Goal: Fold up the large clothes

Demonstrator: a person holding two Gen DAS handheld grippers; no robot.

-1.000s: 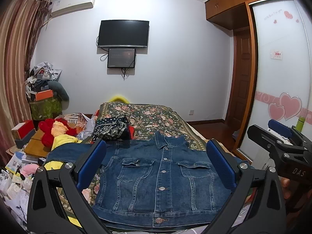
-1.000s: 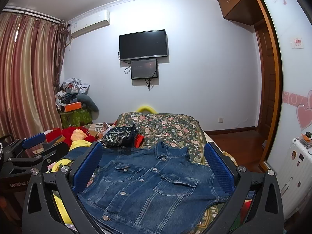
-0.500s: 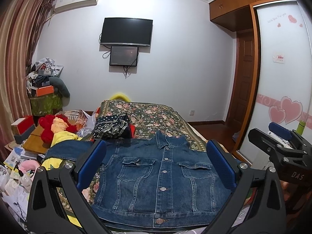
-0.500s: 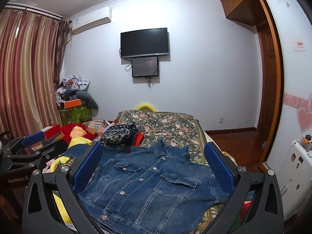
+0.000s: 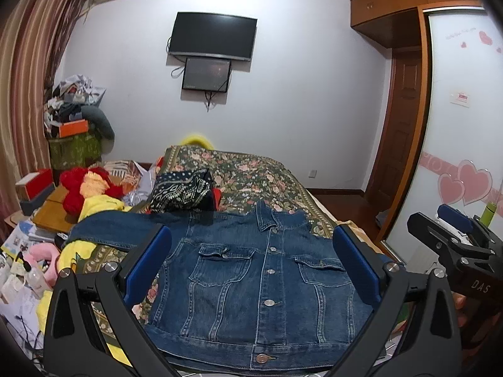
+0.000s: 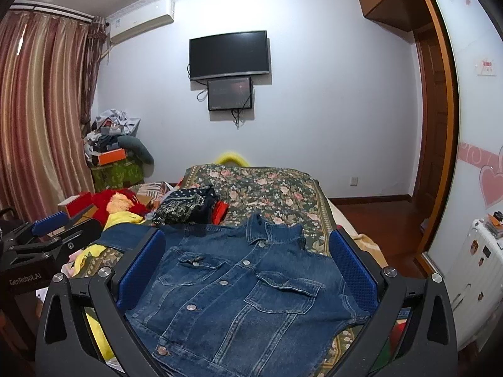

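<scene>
Barely anything has moved since a second ago, just both cameras tipping up a touch so the wall-mounted black TV [image 5: 213, 36] sits lower in frame; the jacket hasn't budged. That dark blue denim jacket [image 5: 261, 279] lies front-up and buttoned on the bed with the green floral bedspread [image 5: 251, 176], collar pointing toward the far wall, hem nearest the cameras. Fabric looks stiff and heavy, with pale seam stitching, two flapped chest pockets and a row of round metal buttons. One sleeve stretches out flat to the left over a yellow garment [image 5: 94, 207]. Left gripper [image 5: 251, 264] hovers over the hem with its blue-padded fingers [image 5: 147, 264] spread wide, nothing between them and not touching the denim. Right gripper [image 6: 248, 270] is the same deal, wide apart and empty above the jacket. Left wrist view catches the right tool off to the side with a bit of the person's hand [image 5: 460, 301] under it, plus pink heart stickers on the sliding wardrobe door [image 5: 465, 185]. Right wrist view instead shows the striped reddish curtains [image 6: 44, 110] and a white suitcase [image 6: 474, 286] covered in stickers. A folded black patterned cloth [image 5: 182, 193] sits beyond the collar.
</scene>
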